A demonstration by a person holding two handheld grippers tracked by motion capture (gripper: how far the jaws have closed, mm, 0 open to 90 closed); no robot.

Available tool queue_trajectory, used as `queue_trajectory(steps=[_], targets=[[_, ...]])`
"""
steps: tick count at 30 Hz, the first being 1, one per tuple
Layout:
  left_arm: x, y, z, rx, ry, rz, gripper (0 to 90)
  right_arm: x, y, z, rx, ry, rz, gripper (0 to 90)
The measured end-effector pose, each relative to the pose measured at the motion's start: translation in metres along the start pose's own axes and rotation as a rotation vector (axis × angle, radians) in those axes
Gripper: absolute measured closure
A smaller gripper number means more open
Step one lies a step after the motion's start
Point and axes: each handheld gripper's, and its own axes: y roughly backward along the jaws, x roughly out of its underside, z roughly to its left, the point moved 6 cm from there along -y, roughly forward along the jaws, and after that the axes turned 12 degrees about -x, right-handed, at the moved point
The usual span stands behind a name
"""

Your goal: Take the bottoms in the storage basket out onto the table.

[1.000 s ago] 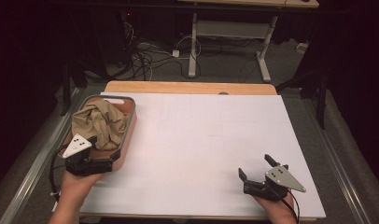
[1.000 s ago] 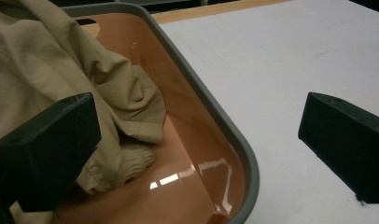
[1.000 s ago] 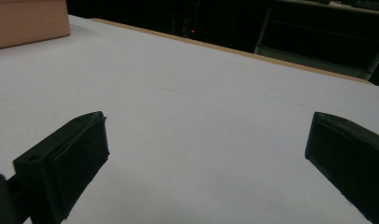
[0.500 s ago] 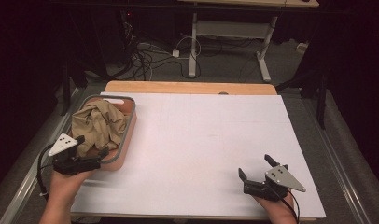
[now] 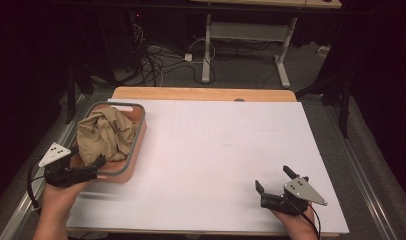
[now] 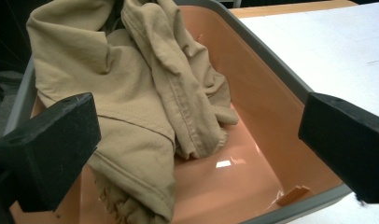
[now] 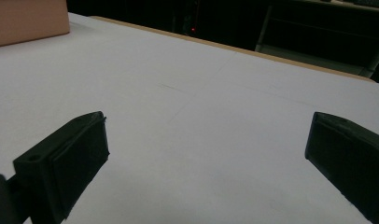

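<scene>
Crumpled tan cloth (image 6: 145, 88) heaped in the salmon-pink basin (image 6: 253, 112).

Ahead of the left gripper (image 5: 93, 166), the cloth (image 6: 131, 93) is a tan woven fabric, matt, with stitched seams and a frayed edge. The tub (image 6: 253, 154) beneath it is smooth, glossy salmon plastic with a matt grey rim. The gripper pads (image 6: 52, 144) are matt black, slightly grainy. Under the right gripper (image 5: 274, 179), the table cover (image 7: 201, 116) is matt white, paper-like. Beyond it, the table edge (image 5: 201, 93) is pale wood.
</scene>
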Motion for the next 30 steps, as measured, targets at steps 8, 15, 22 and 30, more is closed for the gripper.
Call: queue_trajectory(steps=[8, 15, 22, 30], targets=[[0.001, -0.002, 0.000, 0.000, 0.010, 0.000, 0.0, 0.000, 0.000, 0.002, -0.006, 0.001, -0.003, 0.6], [0.000, -0.002, -0.001, 0.008, 0.031, -0.010, 0.0, 0.001, -0.005, 0.009, -0.019, 0.021, 0.015, 0.6], [-0.006, -0.003, 0.002, -0.006, 0.055, -0.028, 0.0, 0.000, -0.003, 0.015, -0.034, 0.040, 0.004, 0.6], [-0.030, -0.009, 0.012, -0.005, 0.078, -0.042, 0.0, 0.002, 0.001, 0.014, -0.034, 0.031, -0.002, 0.6]])
